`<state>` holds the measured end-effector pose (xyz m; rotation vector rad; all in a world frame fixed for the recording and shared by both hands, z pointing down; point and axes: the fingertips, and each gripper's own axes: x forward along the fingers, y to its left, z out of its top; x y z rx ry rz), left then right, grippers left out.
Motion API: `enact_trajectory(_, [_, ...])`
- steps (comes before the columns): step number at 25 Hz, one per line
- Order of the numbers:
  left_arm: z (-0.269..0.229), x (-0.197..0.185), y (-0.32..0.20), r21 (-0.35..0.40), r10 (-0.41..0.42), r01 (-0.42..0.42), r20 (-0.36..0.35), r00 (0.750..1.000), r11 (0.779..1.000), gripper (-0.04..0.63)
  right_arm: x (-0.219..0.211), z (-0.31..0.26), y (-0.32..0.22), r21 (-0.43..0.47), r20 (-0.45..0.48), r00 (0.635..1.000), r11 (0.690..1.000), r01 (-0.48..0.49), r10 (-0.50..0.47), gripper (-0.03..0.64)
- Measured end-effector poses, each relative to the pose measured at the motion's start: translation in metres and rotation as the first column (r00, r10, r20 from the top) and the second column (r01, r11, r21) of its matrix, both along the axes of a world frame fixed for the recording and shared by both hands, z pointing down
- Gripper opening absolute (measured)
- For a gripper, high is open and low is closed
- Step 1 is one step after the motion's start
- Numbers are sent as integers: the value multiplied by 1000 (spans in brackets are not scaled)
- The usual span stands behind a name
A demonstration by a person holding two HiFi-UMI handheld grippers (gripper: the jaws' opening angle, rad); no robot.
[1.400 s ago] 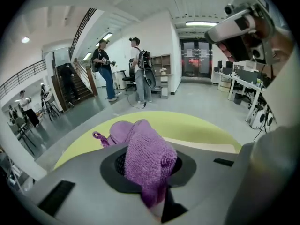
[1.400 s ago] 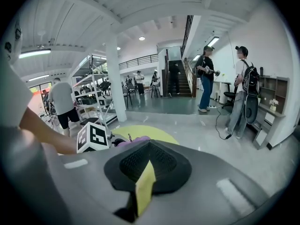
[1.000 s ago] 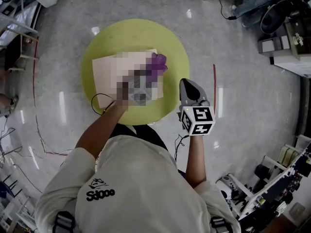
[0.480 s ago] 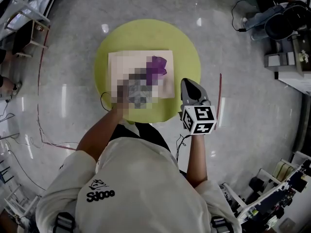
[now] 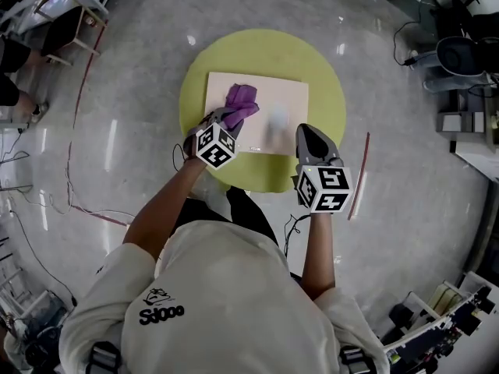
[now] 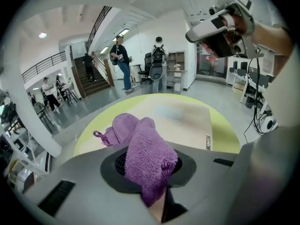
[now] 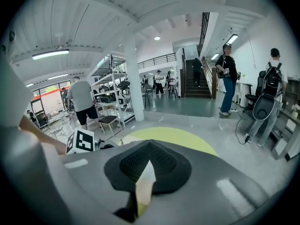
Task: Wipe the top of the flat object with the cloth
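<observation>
Grey polished floor [image 5: 140, 92] surrounds a round yellow-green table [image 5: 320, 84] that carries a flat beige board [image 5: 273, 92]. The left gripper [image 5: 226, 121] is clamped on a purple cloth [image 5: 242, 98], which lies on the board's left part. The right gripper [image 5: 312, 136], jaws pressed together with nothing between them, hangs by the board's right end.
</observation>
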<state>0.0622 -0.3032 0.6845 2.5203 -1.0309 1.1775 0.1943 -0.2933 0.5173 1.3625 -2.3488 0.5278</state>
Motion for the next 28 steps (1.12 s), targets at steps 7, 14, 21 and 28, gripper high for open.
enact_trajectory(7, [0,-55,10,-28,-127,127,12,992,991,67,-18,0,6,-8,4,1000,1000,26,-26,9])
enact_trajectory(14, [3,-85,30,-52,-157,158,21,987,986,67,-32,0,5,-10,4,1000,999,30,-30,9])
enact_trajectory(21, [5,-65,41,-61,-133,134,17,991,989,67,-17,-7,13,12,-17,1000,1000,-3,3,9])
enact_trajectory(28, [3,2,43,-96,3,-4,-12,1000,995,67,25,-5,39,-6,-39,995,996,-89,89,9])
